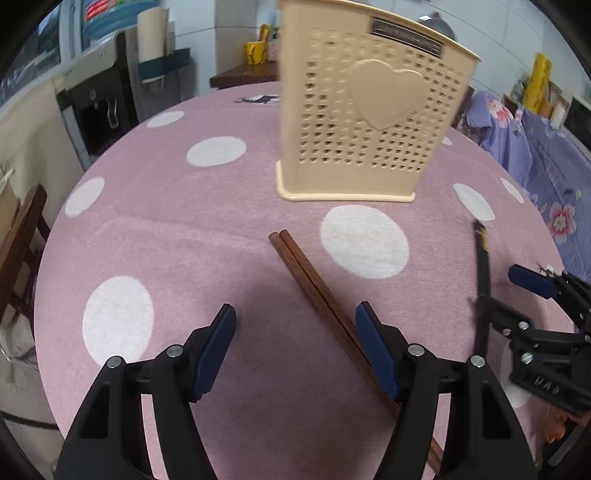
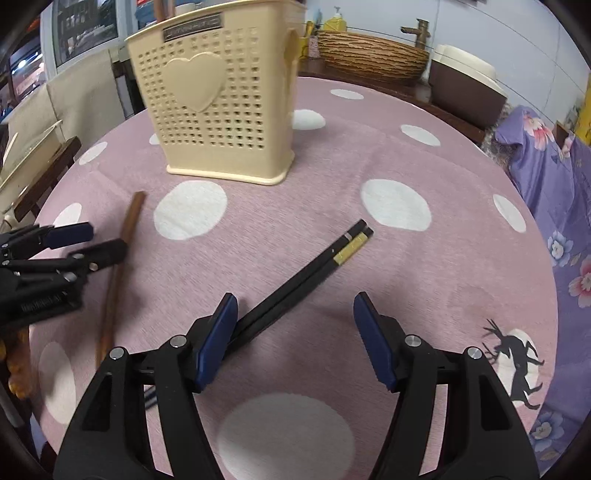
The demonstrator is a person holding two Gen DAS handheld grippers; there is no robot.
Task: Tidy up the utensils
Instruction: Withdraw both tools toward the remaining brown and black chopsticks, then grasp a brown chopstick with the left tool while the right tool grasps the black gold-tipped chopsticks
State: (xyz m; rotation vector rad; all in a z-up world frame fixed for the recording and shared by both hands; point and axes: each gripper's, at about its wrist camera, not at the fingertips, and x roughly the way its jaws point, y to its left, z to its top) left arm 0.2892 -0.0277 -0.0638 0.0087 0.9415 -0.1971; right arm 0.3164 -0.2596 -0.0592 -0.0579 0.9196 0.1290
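We see the left gripper point(image 1: 295, 332) gaping over a brown wooden chopstick pair point(image 1: 314, 284), not clamped. The right gripper point(image 2: 293, 325) gapes too, a black chopstick pair with yellow bands point(image 2: 314, 269) passing under its left pad. A cream perforated plastic holder with a heart point(image 1: 362, 125) stands beyond on the pink polka-dot tablecloth point(image 1: 184, 229).

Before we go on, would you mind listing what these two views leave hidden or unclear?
- Holder interior: both views; perforated walls hide the inside, and the left view cuts its top off.
- Brown chopsticks, near ends: left view; left gripper covers them.
- Black chopsticks, near ends: right view; right gripper covers them.
- Holder label: blurred, unreadable.
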